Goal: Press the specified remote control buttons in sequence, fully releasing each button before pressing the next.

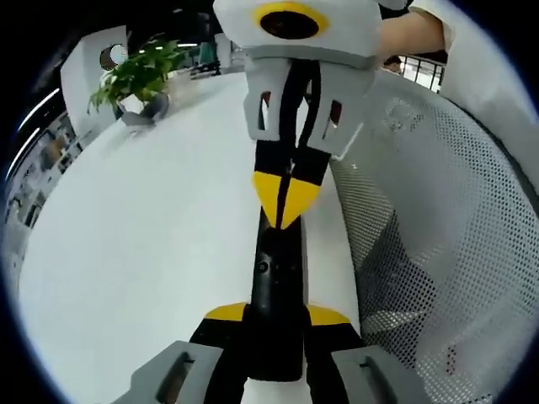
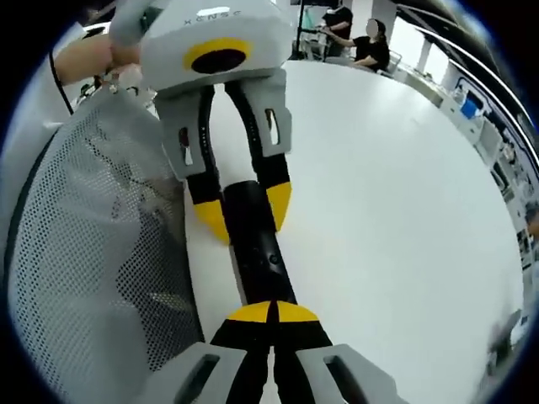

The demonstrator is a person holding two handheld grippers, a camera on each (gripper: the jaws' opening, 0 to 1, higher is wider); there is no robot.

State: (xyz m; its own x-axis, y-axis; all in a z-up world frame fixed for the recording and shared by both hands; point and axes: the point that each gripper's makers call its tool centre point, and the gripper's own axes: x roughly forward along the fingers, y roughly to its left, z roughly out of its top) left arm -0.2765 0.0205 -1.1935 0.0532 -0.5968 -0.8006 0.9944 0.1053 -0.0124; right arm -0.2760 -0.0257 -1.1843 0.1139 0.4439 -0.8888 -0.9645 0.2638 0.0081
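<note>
A slim black remote control (image 1: 276, 278) lies lengthwise over the white table (image 1: 135, 252). My left gripper (image 1: 278, 316) is shut on its near end, one yellow fingertip on each side. My right gripper (image 1: 286, 198) comes in from the top of the left gripper view, jaws shut together, with its yellow tip touching the remote's far end. In the right gripper view, my right gripper (image 2: 274, 313) has its shut tip resting on the remote (image 2: 261, 252). The left gripper (image 2: 246, 215) clamps the remote's other end. Small buttons show mid-body on the remote.
A white mesh chair back (image 1: 438, 236) stands close beside the table edge, also seen as the chair back (image 2: 93, 252). A potted green plant (image 1: 139, 80) sits at the table's far side. Seated people (image 2: 354, 34) are beyond the table (image 2: 396, 210).
</note>
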